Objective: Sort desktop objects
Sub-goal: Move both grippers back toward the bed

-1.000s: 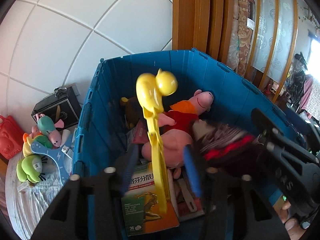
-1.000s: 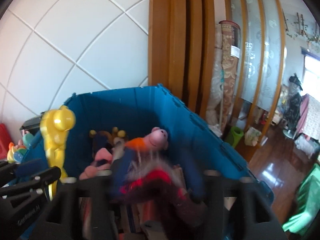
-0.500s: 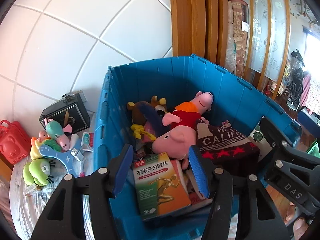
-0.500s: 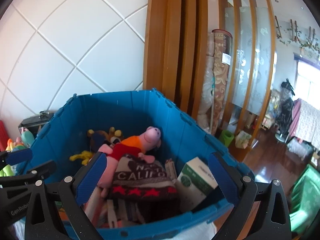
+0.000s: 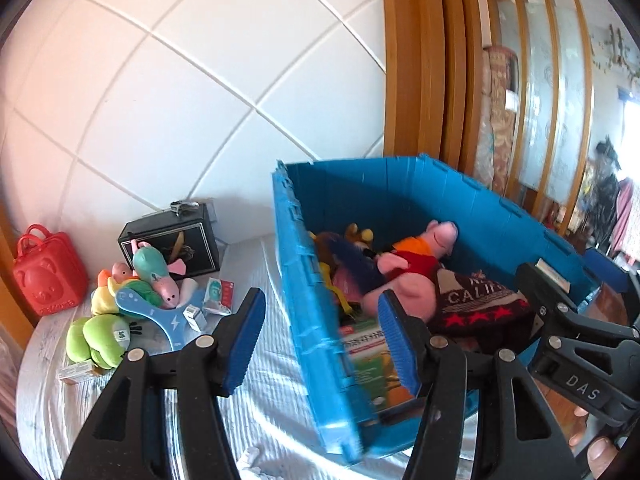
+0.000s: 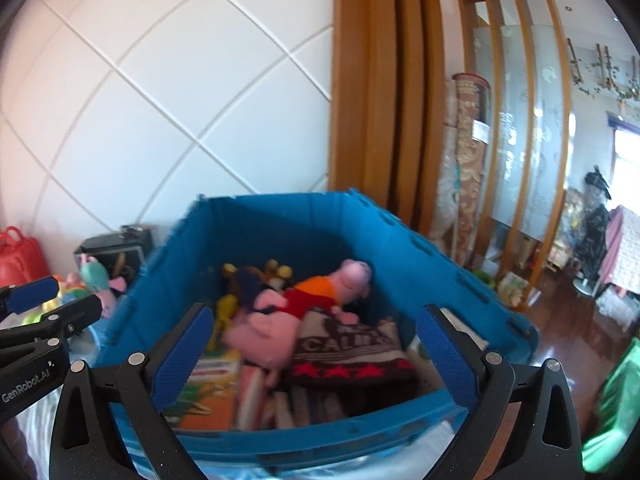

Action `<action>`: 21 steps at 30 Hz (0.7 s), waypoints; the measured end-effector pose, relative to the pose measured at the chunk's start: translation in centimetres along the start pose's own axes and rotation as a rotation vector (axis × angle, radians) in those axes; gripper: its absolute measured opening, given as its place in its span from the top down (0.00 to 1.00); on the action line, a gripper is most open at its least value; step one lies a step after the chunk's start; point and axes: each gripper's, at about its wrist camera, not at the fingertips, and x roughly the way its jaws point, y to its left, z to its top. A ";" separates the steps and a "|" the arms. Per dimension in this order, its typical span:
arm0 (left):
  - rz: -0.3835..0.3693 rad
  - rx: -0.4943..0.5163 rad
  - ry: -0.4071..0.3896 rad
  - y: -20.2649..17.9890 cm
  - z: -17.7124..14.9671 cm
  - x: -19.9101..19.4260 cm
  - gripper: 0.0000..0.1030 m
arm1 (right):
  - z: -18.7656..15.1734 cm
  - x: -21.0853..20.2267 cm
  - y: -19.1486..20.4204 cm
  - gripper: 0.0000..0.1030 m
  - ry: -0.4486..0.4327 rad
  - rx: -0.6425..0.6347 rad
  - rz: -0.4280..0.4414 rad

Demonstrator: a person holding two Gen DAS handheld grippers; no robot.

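A blue plastic crate [image 5: 304, 280] [image 6: 304, 232] stands on the white-clothed table and holds a pink pig plush [image 5: 416, 256] [image 6: 320, 300], a dark knitted hat [image 5: 480, 308] [image 6: 348, 348], a green and orange box [image 5: 372, 364] and other items. My left gripper [image 5: 322, 344] is open and empty, straddling the crate's left wall. My right gripper [image 6: 314, 360] is open and empty above the crate's near edge. A pile of plush toys [image 5: 132, 284], a blue slingshot-shaped piece [image 5: 160, 316] and small boxes [image 5: 218, 296] lie left of the crate.
A black box [image 5: 172, 240] and a red bag-shaped toy [image 5: 46, 276] stand by the tiled wall [image 5: 200, 80]. Wooden door frames [image 6: 384, 100] rise behind the crate. The right gripper's body [image 5: 576, 344] shows at the left view's right edge.
A second ago my left gripper held a yellow clip toy and my right the hat; both dropped into the crate. Both grippers have pulled back, the left swinging leftward.
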 end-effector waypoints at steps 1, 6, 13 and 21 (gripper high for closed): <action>-0.005 -0.013 -0.008 0.8 -0.1 -0.4 0.44 | 0.2 -0.3 0.8 0.00 -0.010 -0.002 0.023; 0.028 -0.056 -0.025 5.5 -1.1 -1.3 0.44 | 0.8 -1.7 4.8 0.00 -0.059 -0.026 0.105; 0.127 -0.154 0.029 15.5 -3.9 -1.5 0.44 | 1.3 -2.7 13.3 0.00 -0.084 -0.093 0.221; 0.267 -0.257 0.111 29.3 -9.4 -1.5 0.44 | 0.7 -2.8 24.1 0.00 -0.047 -0.170 0.327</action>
